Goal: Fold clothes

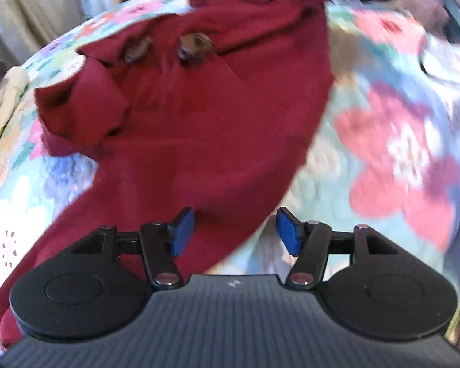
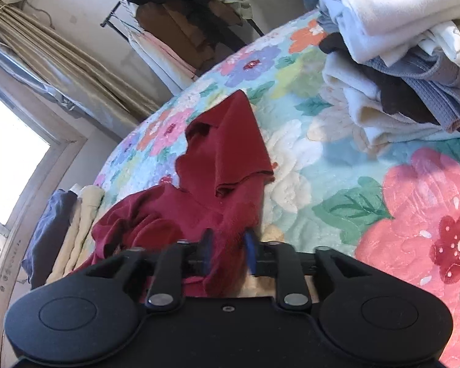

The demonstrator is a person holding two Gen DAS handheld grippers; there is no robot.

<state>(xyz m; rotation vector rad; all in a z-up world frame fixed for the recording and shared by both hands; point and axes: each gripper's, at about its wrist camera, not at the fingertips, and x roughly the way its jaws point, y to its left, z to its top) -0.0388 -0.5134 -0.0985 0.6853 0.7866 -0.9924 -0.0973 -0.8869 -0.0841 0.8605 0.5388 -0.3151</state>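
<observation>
We see one red garment (image 1: 199, 128) on bed (image 1: 398, 141), long axis running away from us. Left gripper (image 1: 234, 230) fingers apart; right gripper (image 2: 228, 253) fingers clamped on garment.

Black left tongs (image 1: 234, 230), blue pads (image 1: 286, 230), silver pivot screws (image 1: 302, 277).

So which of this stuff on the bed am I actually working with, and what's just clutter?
In play:
red garment
left gripper
right gripper

Lying about:
clothes pile
folded beige and navy items
floral bedspread
</observation>
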